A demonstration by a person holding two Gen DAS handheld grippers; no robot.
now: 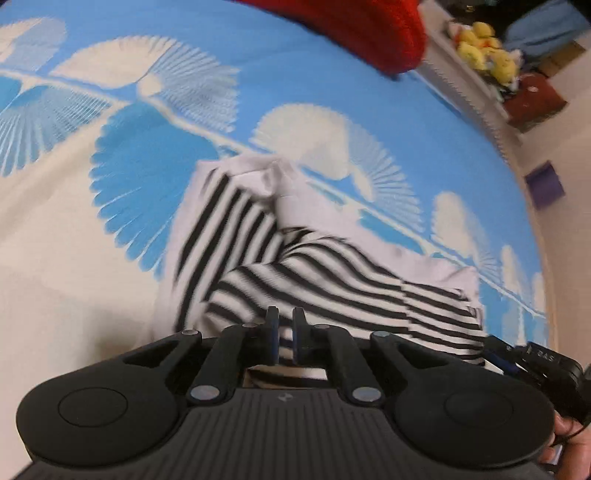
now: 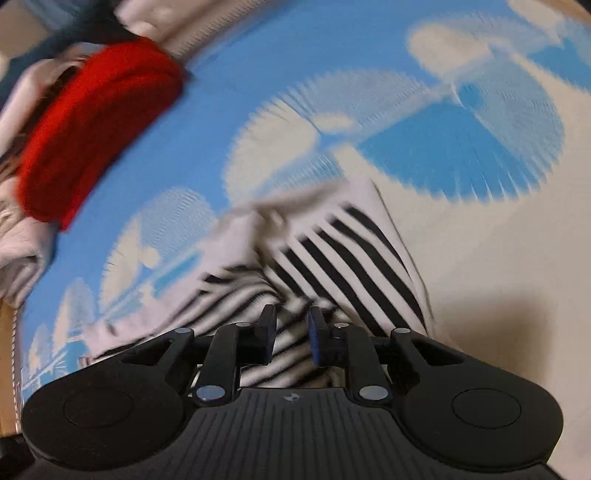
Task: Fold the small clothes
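A small black-and-white striped garment (image 1: 332, 280) lies partly folded on a blue and cream patterned bedspread (image 1: 258, 81). My left gripper (image 1: 285, 334) is at the garment's near edge, fingers close together with a narrow gap and striped cloth between them. In the right wrist view the same garment (image 2: 332, 266) lies under my right gripper (image 2: 291, 339), whose fingers stand a little apart over the striped cloth. The view is blurred, so whether it pinches cloth is unclear. The right gripper's body also shows at the garment's right corner in the left wrist view (image 1: 532, 360).
A red knitted item (image 1: 354, 29) lies at the bed's far edge, also in the right wrist view (image 2: 96, 125). Yellow plush toys (image 1: 484, 48) and boxes sit beyond the bed. Pale clothes (image 2: 22, 236) lie beside the red item.
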